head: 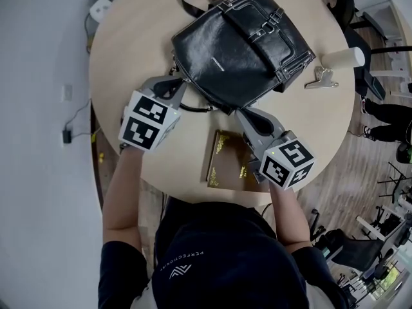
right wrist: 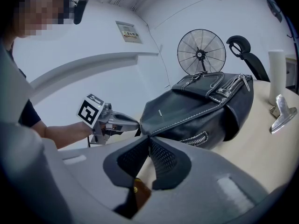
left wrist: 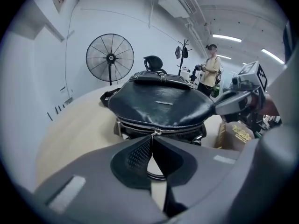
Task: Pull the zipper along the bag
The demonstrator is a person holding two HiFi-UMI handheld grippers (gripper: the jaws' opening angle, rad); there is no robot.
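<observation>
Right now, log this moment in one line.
left gripper: shut on zipper pull | right gripper: shut on bag

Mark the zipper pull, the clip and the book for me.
Zipper pull [left wrist: 155, 132]: left gripper view, on the small silver tab.
Clip [head: 321, 78]: head view, on its metal body.
Book [head: 223, 162]: head view, on the bare brown cover.

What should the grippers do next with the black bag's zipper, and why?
Probably slide the left gripper sideways along the zipper track, since it is shut on the zipper pull. The right gripper pinches the edge of the black bag, which should steady it. Which way the track is open, I cannot tell.
</observation>
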